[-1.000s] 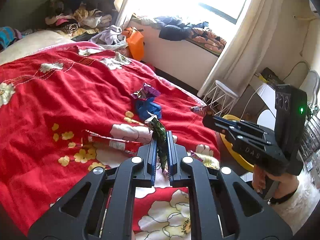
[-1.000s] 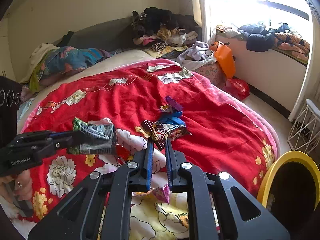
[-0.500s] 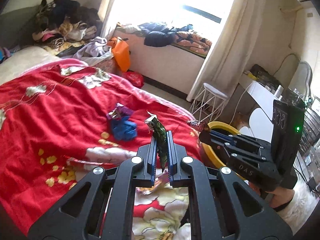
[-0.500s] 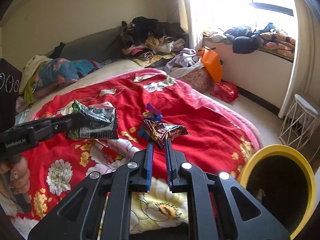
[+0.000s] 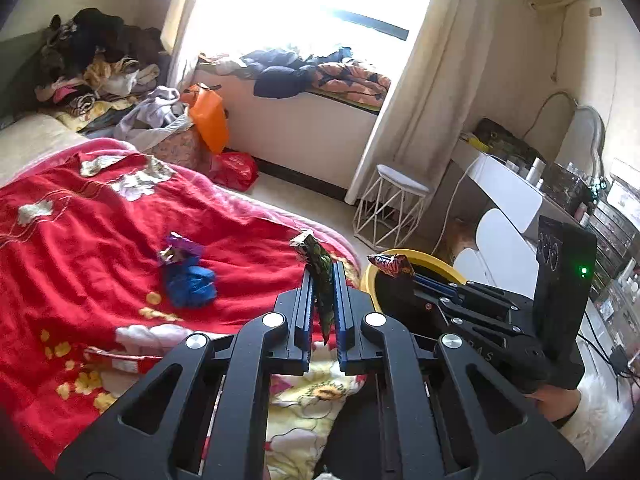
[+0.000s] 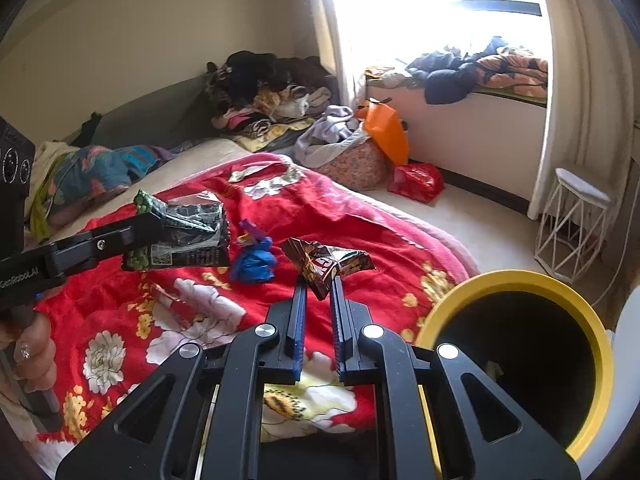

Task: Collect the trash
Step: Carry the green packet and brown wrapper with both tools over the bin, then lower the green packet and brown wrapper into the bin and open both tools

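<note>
The landmark here is the yellow bin (image 6: 520,280), a round container with a yellow rim and a dark inside, standing on the floor at the foot of the bed.

The left gripper (image 5: 323,276) is closed, and its 2 blue-padded jaws press on a green snack wrapper (image 5: 318,264) that stands upright between them. In the right wrist view the same wrapper looks flat and crumpled, green and silver, and it hangs over the red blanket (image 5: 80,240), well to the left of the bin and a little farther from the camera.

The right gripper (image 6: 318,284) is closed too. It pinches a brown candy wrapper (image 6: 328,262) by its lower corner, and the rest of the wrapper spreads out above the jaws. This wrapper is just left of the bin's rim, over the edge of the bed. In the left wrist view its red-brown end sits right at the near rim of the bin.

More trash lies on the blanket, farther from the bin: a crumpled blue wrapper (image 6: 254,262) with a small purple wrapper (image 5: 180,246) touching it on the far side. A long red wrapper (image 5: 116,358) lies flat on the blanket, still farther from the bin.

Beyond the bin, near the curtain, stands a white wire stool (image 6: 576,224). An orange bag (image 6: 386,132) is by the window wall, well apart from the bin.
</note>
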The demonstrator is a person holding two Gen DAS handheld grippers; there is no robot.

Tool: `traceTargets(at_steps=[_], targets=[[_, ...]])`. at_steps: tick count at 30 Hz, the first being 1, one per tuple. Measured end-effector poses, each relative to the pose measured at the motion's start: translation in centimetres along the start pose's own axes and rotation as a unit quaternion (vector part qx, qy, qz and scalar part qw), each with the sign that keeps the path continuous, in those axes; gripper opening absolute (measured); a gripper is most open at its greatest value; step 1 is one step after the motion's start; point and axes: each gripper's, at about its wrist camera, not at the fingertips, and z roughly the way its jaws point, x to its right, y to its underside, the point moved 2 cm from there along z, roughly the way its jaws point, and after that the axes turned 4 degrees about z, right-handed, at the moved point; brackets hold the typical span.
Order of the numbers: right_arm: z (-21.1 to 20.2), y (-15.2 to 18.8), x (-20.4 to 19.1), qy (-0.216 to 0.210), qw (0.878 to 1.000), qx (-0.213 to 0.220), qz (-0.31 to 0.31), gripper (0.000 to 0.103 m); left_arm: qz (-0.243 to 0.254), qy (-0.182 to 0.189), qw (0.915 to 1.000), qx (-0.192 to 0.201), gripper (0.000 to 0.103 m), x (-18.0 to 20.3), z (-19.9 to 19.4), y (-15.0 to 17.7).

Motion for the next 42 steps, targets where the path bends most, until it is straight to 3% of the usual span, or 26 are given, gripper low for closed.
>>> traceTargets(at_steps=[20, 42], targets=[[-2.8, 0.4, 7.0, 0.056, 0.996, 0.027, 0.065, 0.011, 0.034, 0.041, 0.9986, -0.007, 0.006, 5.1, 3.2, -0.1], [-5.0, 2.5, 14.9, 0.107, 0.982, 0.046, 0.15, 0.011, 0.058, 0.076, 0.9945, -0.041, 0.006, 9.9, 8.0, 0.7]])
